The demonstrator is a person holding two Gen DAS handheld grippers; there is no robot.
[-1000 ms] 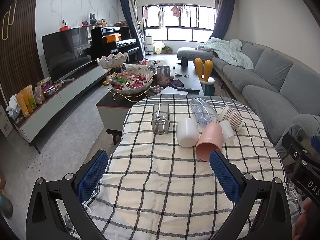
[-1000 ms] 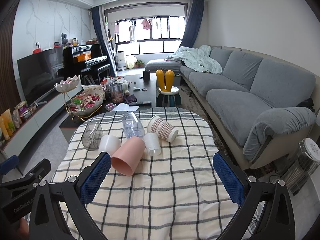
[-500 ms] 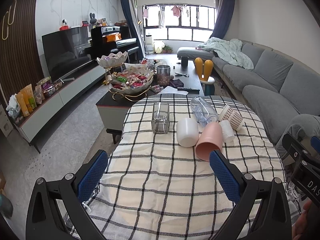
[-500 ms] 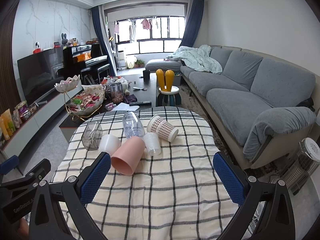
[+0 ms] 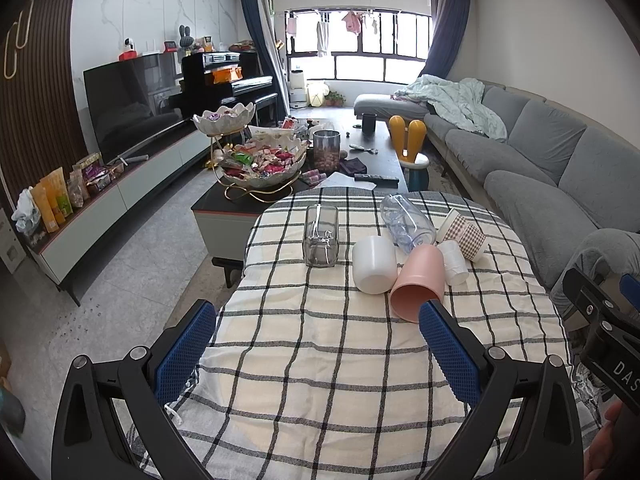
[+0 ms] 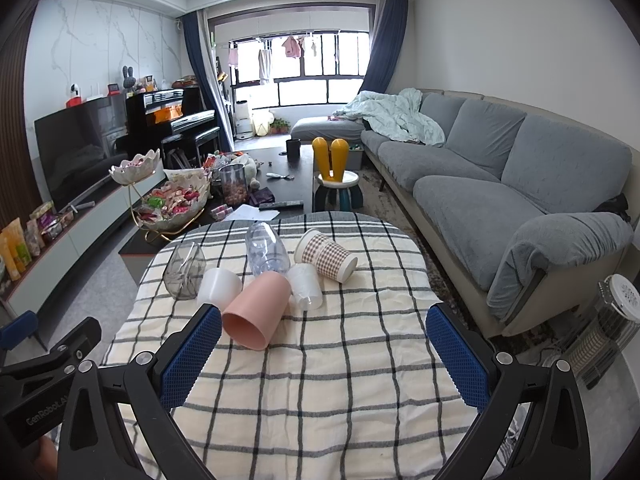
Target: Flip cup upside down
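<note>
Several cups lie on their sides on a checked tablecloth [image 5: 320,360]: a pink cup [image 5: 418,284] [image 6: 258,312], a white cup [image 5: 374,264] [image 6: 220,286], a small clear plastic cup [image 5: 454,262] [image 6: 306,286], a checked paper cup [image 5: 464,234] [image 6: 328,254] and a clear bottle-like cup [image 5: 406,220] [image 6: 266,250]. A smoky glass cup [image 5: 320,236] [image 6: 184,272] stands upright at the left. My left gripper [image 5: 316,356] is open and empty, short of the cups. My right gripper [image 6: 324,356] is open and empty, its left pad close to the pink cup's mouth.
A dark coffee table [image 5: 380,152] with snack bowls and a jar stands beyond the table. A grey sofa [image 6: 500,184] runs along the right. A TV unit [image 5: 120,188] is at the left. A heater [image 6: 604,332] stands on the floor at the right.
</note>
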